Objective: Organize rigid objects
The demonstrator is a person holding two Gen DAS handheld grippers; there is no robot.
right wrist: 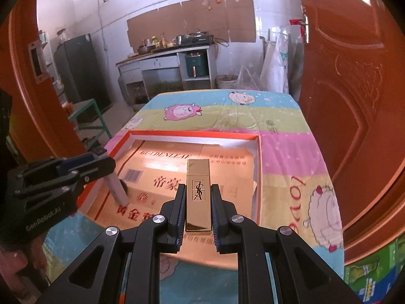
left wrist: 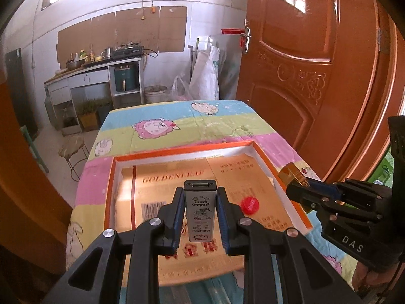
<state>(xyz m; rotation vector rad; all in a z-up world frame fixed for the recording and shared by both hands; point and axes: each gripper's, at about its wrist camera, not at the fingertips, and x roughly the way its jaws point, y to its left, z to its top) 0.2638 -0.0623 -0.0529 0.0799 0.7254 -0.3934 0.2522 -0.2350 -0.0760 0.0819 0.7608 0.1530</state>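
My left gripper (left wrist: 200, 197) is shut on a silver cartoon-printed lighter-like stick (left wrist: 200, 210) and holds it over the orange-rimmed shallow box (left wrist: 182, 152). In the right wrist view the left gripper (right wrist: 101, 166) comes in from the left, with the silver stick (right wrist: 117, 187) pointing down at the box floor. My right gripper (right wrist: 198, 195) is shut on a gold lipstick case (right wrist: 198, 192) above the box (right wrist: 192, 134). In the left wrist view the right gripper (left wrist: 301, 186) holds the gold case (left wrist: 293, 174) over the box's right rim. A red bottle cap (left wrist: 249, 204) lies in the box.
The box is lined with gold "GOLDENLEAF" cardboard (left wrist: 164, 177) and sits on a table under a striped sheep-print cloth (left wrist: 177, 119). A brown door (left wrist: 316, 63) stands close on the right. A stool (left wrist: 72, 147), kitchen counter (left wrist: 96, 71) and fridge (right wrist: 81, 71) lie beyond.
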